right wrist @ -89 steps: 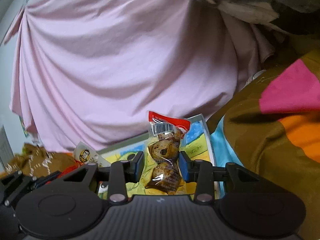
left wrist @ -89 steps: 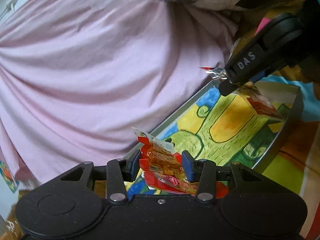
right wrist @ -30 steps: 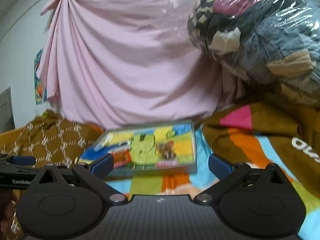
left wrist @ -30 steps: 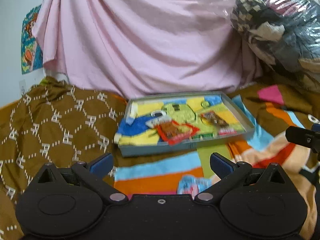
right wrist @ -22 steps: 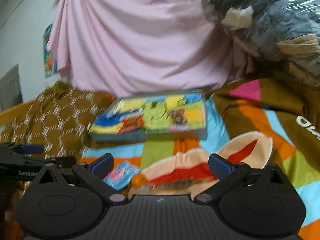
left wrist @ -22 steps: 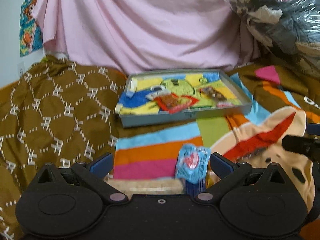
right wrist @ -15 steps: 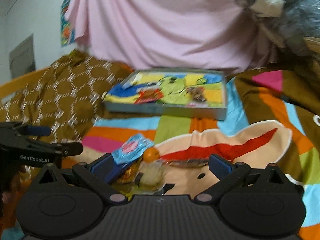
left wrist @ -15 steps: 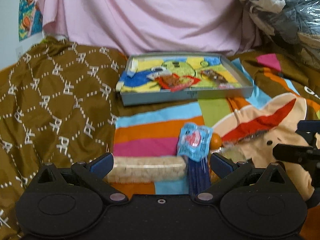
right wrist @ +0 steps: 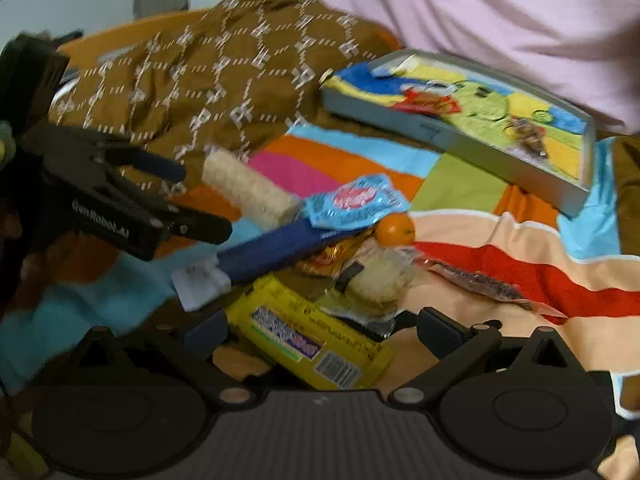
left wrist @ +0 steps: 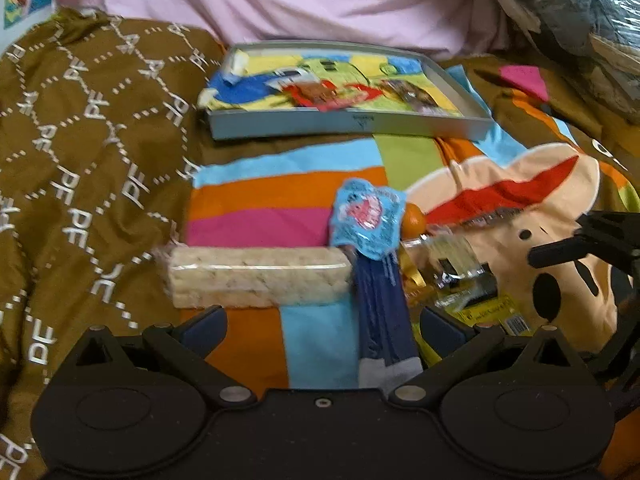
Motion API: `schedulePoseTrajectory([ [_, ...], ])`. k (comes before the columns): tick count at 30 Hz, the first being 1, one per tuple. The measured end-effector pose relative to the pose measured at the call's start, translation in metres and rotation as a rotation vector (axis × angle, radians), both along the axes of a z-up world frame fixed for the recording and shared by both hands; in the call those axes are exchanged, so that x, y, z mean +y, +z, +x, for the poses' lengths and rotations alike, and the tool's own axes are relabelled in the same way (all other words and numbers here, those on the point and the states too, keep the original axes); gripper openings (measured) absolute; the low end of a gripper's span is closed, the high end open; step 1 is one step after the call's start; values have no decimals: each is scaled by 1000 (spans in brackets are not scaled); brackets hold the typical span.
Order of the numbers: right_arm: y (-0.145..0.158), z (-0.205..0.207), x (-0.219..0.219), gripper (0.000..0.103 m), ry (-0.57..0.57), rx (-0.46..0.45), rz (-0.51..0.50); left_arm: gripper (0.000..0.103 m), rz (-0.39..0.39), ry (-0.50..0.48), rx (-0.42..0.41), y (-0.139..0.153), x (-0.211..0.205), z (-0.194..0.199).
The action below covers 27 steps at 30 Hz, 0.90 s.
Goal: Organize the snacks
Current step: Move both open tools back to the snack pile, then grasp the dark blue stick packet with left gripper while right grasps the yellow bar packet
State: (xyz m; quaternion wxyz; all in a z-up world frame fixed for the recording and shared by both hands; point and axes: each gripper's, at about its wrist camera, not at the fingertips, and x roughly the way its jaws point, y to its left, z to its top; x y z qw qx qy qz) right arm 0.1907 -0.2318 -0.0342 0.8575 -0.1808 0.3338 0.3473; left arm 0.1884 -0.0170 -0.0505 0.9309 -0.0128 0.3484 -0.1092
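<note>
A grey tray with a colourful picture bottom lies far on the bed and holds a red snack pack and a brown cookie pack. A pile of snacks lies near: a pale rice-cracker bar, a blue round pouch, a long dark-blue pack, a small orange and a yellow pack. My left gripper is open and empty above the dark-blue pack. My right gripper is open and empty over the yellow pack. The tray also shows in the right wrist view.
The bed has a brown patterned blanket at left and a striped colourful cover in the middle. A pink sheet hangs behind. A plastic-wrapped bundle of clothes sits at back right.
Both grippers let go of their snack packs in the tray, opened, pulled back and dropped low over the snack pile on the bed.
</note>
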Motion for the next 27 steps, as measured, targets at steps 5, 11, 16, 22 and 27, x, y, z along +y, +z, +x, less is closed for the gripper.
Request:
schedulePoseTrajectory([
  [5, -11, 7, 6, 103, 90, 33, -44, 102, -14, -49, 34, -5, -7, 7],
  [11, -21, 17, 9, 103, 161, 67, -71, 102, -8, -110, 79, -10, -19, 17],
  [16, -26, 23, 11, 103, 180, 105, -72, 102, 7, -131, 98, -13, -27, 23],
  [22, -29, 25, 12, 102, 194, 120, -71, 102, -31, -128, 169, -18, -26, 36],
  [27, -28, 31, 8, 99, 175, 191, -21, 96, -77, -133, 220, -20, -25, 45],
])
